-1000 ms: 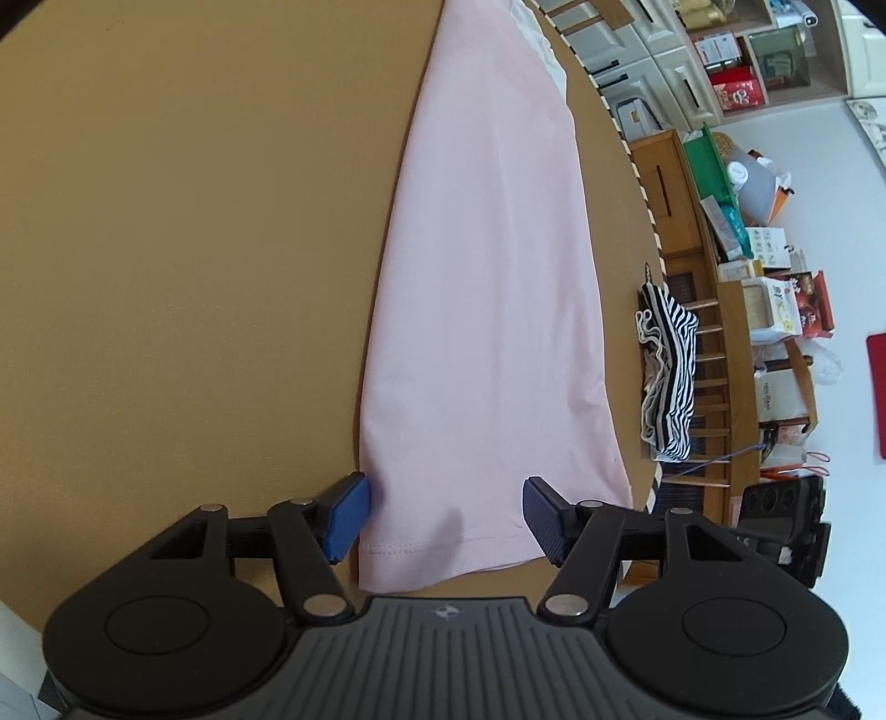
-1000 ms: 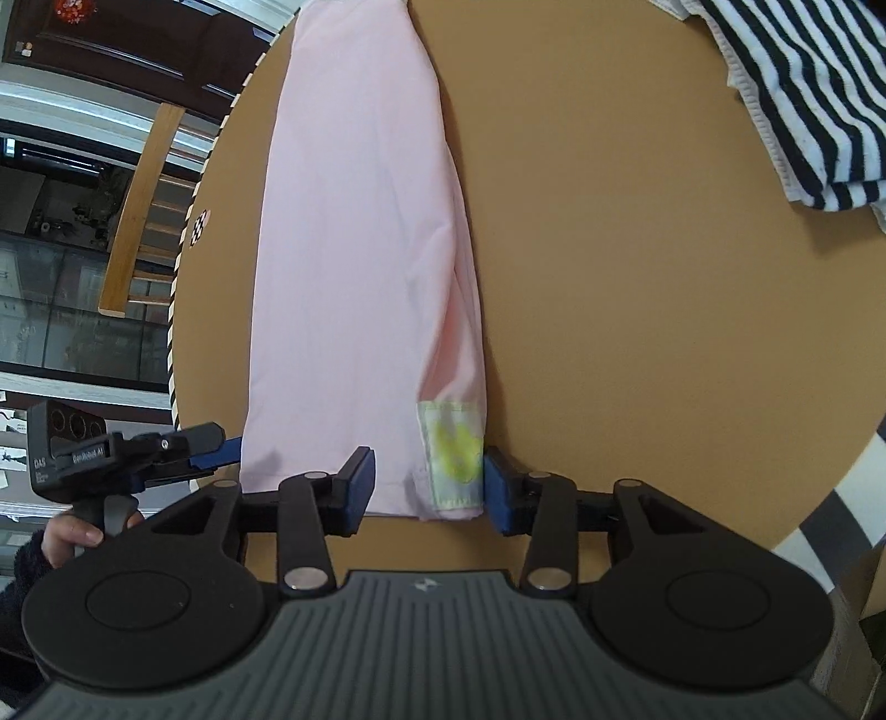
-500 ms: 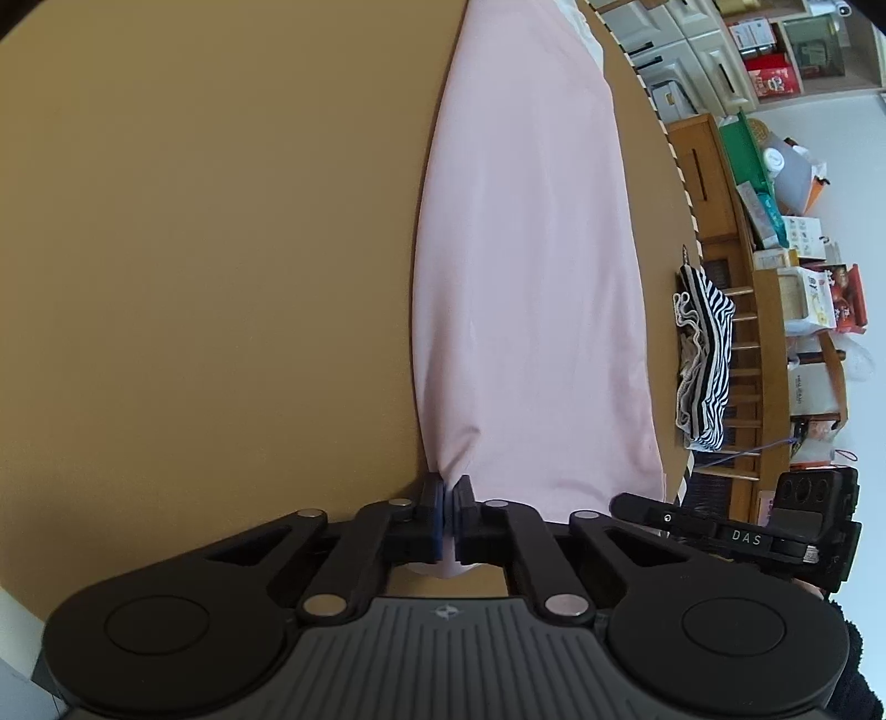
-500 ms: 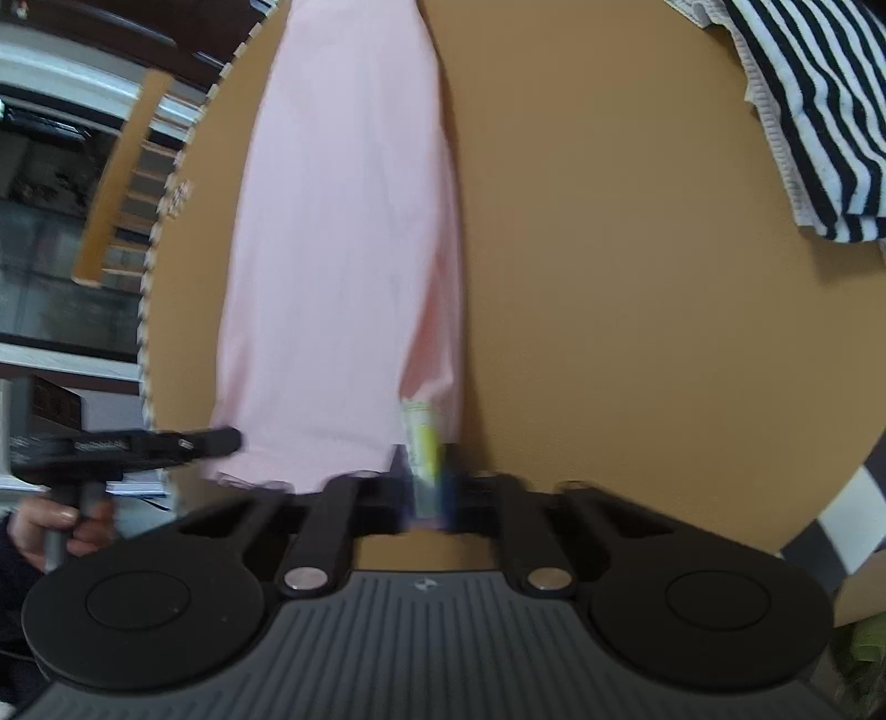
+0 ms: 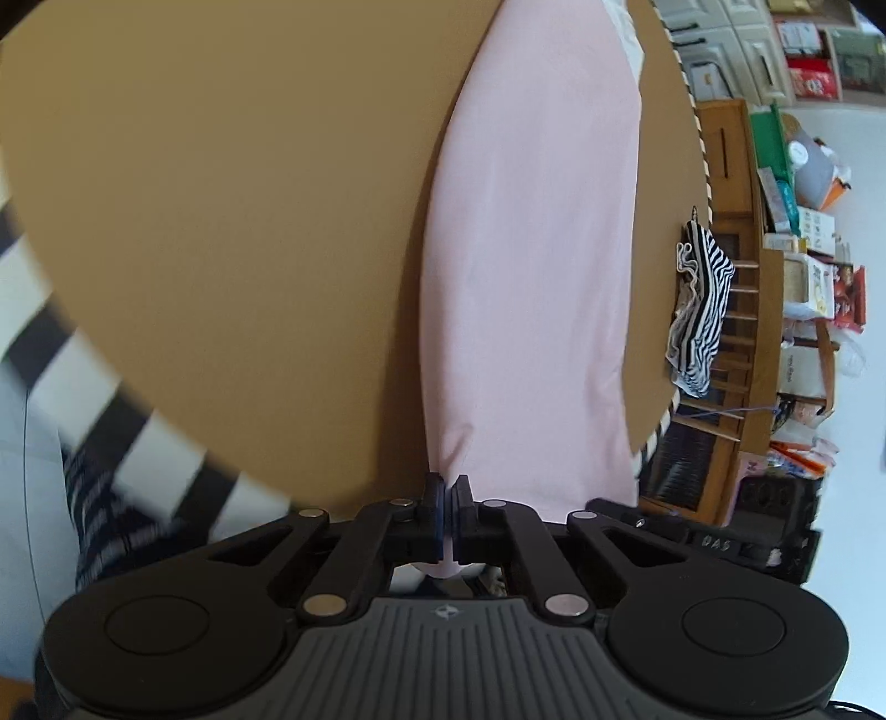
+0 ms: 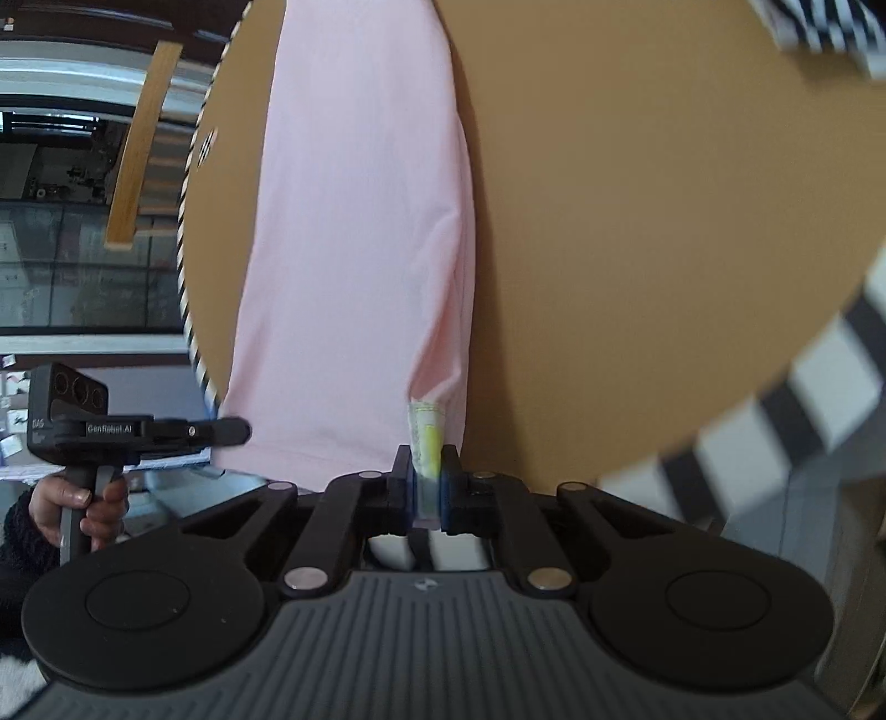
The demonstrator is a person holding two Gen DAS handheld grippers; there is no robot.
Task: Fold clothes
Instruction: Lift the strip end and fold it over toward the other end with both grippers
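Note:
A long pink garment (image 5: 531, 266) lies folded lengthwise on the round brown table (image 5: 221, 221). My left gripper (image 5: 447, 487) is shut on its near hem corner, which is lifted off the table. In the right wrist view the same pink garment (image 6: 354, 232) runs away from me, and my right gripper (image 6: 425, 471) is shut on the other hem corner, pinching the white and yellow label (image 6: 425, 432). The left gripper shows at the left of that view (image 6: 221, 431), held by a hand.
A black-and-white striped garment (image 5: 698, 310) hangs on a wooden chair beyond the table's right edge; another striped piece (image 6: 819, 22) lies at the far right of the table. The table's striped rim (image 6: 191, 232) is close. Shelves with boxes (image 5: 797, 232) stand behind.
Both grippers went from open around the hem corners to shut on them. They have since lifted and pulled the hem toward me, past the table edge.

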